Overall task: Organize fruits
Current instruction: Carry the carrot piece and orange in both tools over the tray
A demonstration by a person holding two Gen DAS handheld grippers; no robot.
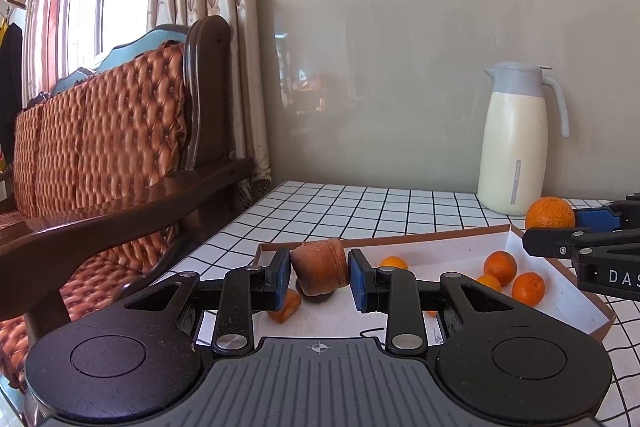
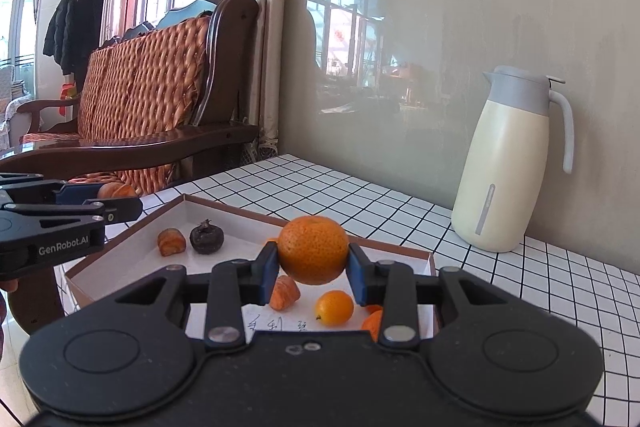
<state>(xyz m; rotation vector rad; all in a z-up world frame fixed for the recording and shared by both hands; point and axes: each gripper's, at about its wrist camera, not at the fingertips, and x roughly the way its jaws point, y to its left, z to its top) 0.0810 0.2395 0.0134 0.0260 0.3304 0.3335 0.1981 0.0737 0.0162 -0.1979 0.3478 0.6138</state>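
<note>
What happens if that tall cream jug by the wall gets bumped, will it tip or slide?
The jug is tall and narrows toward its lid, so a knock up high would probably tip it. Its base is its widest part, so a low push more likely slides it across the tiled tabletop. How full or heavy it is cannot be told.

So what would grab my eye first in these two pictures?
Probably the big orange clamped in the right hand-held gripper above the shallow box. Next, the left hand-held gripper holding a brown croissant-like piece over that box, and the cream jug by the wall.
</note>
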